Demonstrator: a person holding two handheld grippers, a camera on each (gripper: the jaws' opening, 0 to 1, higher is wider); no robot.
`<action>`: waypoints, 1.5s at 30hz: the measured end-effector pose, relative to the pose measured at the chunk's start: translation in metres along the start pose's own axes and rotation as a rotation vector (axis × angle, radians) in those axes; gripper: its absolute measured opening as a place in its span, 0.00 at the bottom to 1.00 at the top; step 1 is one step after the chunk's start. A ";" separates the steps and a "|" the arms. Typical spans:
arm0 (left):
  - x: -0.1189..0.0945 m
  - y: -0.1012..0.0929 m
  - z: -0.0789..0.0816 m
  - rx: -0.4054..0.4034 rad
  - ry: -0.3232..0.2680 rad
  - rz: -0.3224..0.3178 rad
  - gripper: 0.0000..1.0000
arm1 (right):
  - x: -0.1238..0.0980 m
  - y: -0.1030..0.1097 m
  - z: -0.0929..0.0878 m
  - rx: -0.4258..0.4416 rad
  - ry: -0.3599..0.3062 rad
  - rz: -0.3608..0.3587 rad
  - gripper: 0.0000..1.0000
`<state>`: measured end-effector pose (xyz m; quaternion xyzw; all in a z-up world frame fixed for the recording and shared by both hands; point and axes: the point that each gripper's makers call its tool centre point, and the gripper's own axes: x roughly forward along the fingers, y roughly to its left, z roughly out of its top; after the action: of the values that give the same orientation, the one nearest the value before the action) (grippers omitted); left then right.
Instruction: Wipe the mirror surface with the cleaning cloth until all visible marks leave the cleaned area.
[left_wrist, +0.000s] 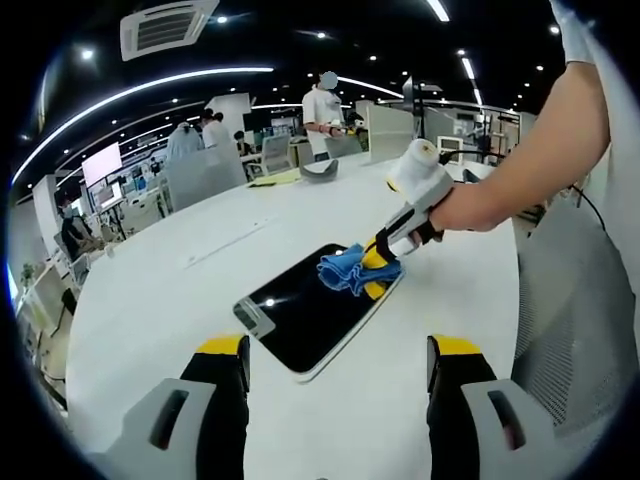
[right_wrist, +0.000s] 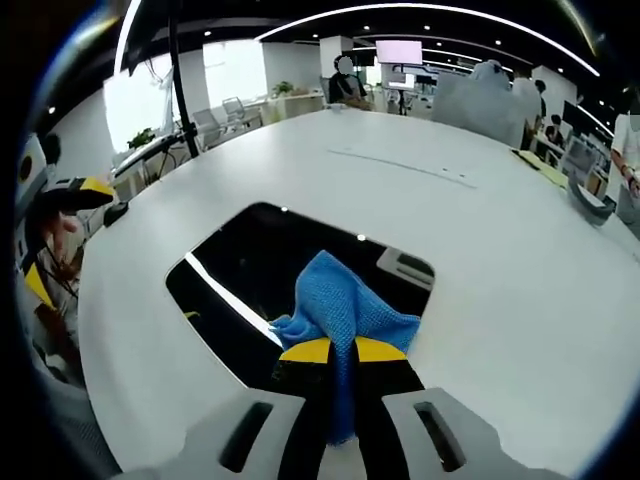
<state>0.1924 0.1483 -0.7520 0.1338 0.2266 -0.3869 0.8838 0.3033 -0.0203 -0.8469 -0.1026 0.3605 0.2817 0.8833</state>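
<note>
A dark rectangular mirror lies flat on the white table, reflecting ceiling lights. A blue cleaning cloth rests on its far right corner. My right gripper, held by a person's hand, is shut on the cloth and presses it onto the glass. In the right gripper view the cloth is pinched between the closed yellow-tipped jaws of the right gripper over the mirror. My left gripper hovers open above the table, just short of the mirror's near edge, with nothing between its jaws.
A grey chair stands at the table's right side. A yellow sheet and a grey object lie at the far end. Several people stand among desks and monitors beyond. The table edge runs near the mirror.
</note>
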 end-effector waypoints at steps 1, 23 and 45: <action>0.000 0.001 0.000 0.000 0.000 0.001 0.72 | 0.000 -0.001 0.000 0.001 0.000 -0.001 0.01; 0.002 0.000 -0.002 -0.001 0.004 -0.002 0.72 | -0.004 -0.019 -0.003 0.034 0.000 -0.040 0.01; 0.004 0.000 -0.001 0.001 -0.002 -0.013 0.72 | -0.002 -0.014 0.000 0.022 -0.010 -0.018 0.01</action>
<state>0.1942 0.1460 -0.7551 0.1325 0.2261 -0.3929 0.8814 0.3104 -0.0329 -0.8456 -0.0947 0.3581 0.2705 0.8886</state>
